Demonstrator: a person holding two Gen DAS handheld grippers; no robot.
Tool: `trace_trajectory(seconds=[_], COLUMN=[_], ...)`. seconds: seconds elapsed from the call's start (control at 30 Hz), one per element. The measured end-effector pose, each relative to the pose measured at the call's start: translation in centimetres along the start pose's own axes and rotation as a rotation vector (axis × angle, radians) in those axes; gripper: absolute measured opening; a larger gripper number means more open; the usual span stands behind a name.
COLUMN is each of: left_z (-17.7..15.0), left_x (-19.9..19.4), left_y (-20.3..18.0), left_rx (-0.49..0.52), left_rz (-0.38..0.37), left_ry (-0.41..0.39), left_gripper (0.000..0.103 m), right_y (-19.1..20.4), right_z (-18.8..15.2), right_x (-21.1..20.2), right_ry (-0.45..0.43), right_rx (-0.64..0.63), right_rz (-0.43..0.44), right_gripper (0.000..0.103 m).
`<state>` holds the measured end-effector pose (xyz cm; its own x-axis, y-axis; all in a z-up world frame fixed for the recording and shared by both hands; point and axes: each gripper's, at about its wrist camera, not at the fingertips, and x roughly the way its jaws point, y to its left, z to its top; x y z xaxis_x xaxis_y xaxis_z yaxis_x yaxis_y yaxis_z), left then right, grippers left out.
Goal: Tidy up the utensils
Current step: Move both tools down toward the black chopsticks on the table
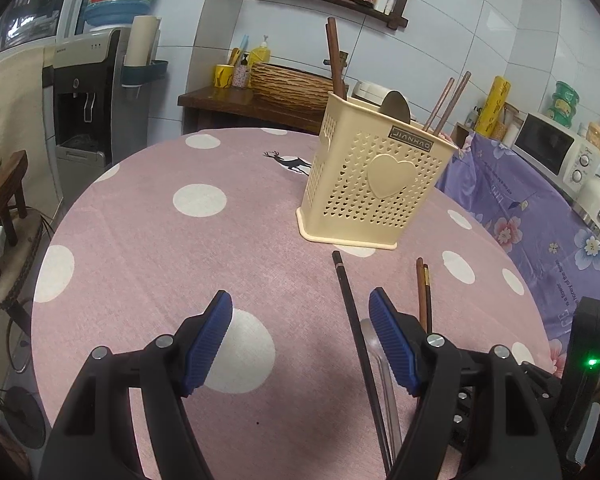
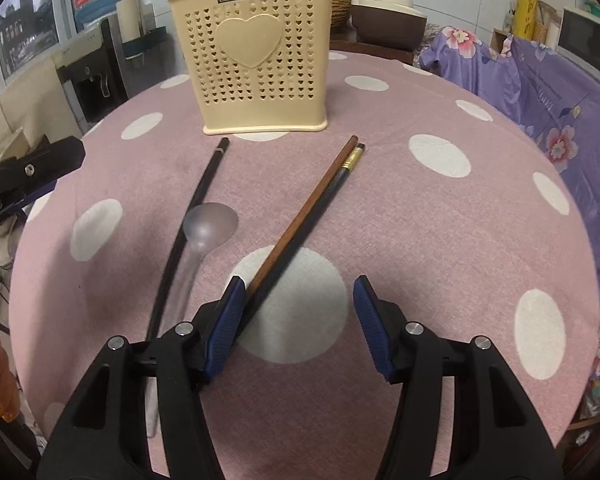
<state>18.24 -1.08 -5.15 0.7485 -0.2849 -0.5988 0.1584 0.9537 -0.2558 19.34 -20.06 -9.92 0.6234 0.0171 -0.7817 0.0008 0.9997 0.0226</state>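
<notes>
Both the left gripper and right gripper gape wide, holding nothing. Two chopsticks lie touching on the counter near the holder; a pinch risks taking both or rolling one away.

Three chopsticks and a clear spoon lie before the upright cream holder.

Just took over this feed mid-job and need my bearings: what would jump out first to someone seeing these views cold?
The cream utensil holder with a heart on its front stands at the far side of the pink polka-dot tablecloth, some utensils already in it. In front lie a lone black chopstick, a clear plastic spoon and a brown and dark chopstick pair. The right hand-held gripper is open beside the pair's near ends.
</notes>
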Motion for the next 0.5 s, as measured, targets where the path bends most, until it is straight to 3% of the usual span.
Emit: trace_trajectory(seconds=[0.17, 0.27, 0.4, 0.5], left_z=[-0.1, -0.2, -0.3, -0.2], left_x=[0.3, 0.7, 0.6, 0.7], left_y=[-0.2, -0.5, -0.8, -0.8], left_rx=[0.008, 0.008, 0.016, 0.028], left_rz=[-0.012, -0.017, -0.014, -0.001], left_ry=[0.009, 0.022, 0.022, 0.031], left_gripper=[0.07, 0.07, 0.07, 0.07], right_y=[-3.5, -5.0, -3.2, -2.0], right_z=[-0.8, -0.7, 0.4, 1.4], right_x=[-0.5, -1.2, -0.4, 0.9], right_ry=[0.03, -0.002, -0.006, 0.006], right_rx=[0.039, 0.11, 0.111, 0.088], right_rz=[-0.102, -0.045, 0.027, -0.003], right_gripper=[0.056, 0.056, 0.055, 0.05])
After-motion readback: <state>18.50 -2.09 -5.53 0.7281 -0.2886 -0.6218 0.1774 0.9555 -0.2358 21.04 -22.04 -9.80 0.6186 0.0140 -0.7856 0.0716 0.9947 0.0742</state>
